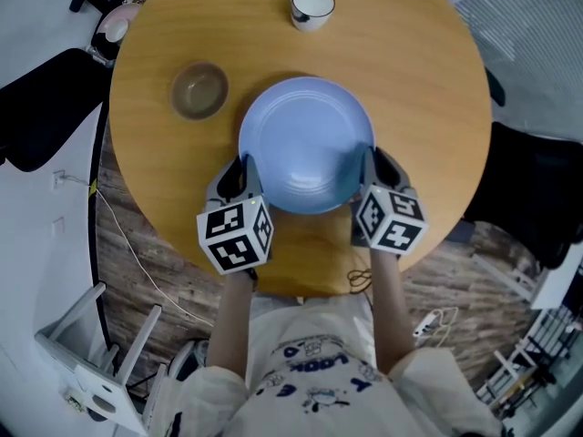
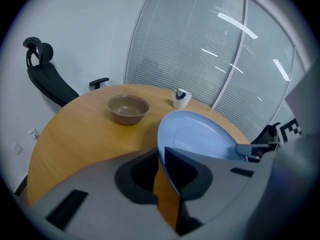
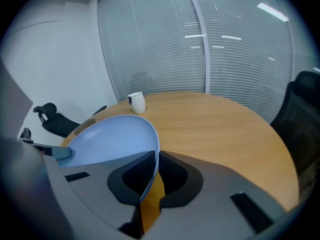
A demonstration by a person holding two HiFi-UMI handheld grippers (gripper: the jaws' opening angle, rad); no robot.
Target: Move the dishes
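Blue plate [image 1: 305,144] above table [image 1: 428,107], rim clamped in left gripper [image 1: 244,182] and right gripper [image 1: 369,178] jaws

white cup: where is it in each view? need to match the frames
Head view: white cup at top centre, near the far edge of the round table.
Left gripper view: white cup just right of centre, above the plate's far rim.
Right gripper view: white cup left of centre, above the plate's far rim.
Shared landmark: the blue plate, nearer the camera than the cup in all three.
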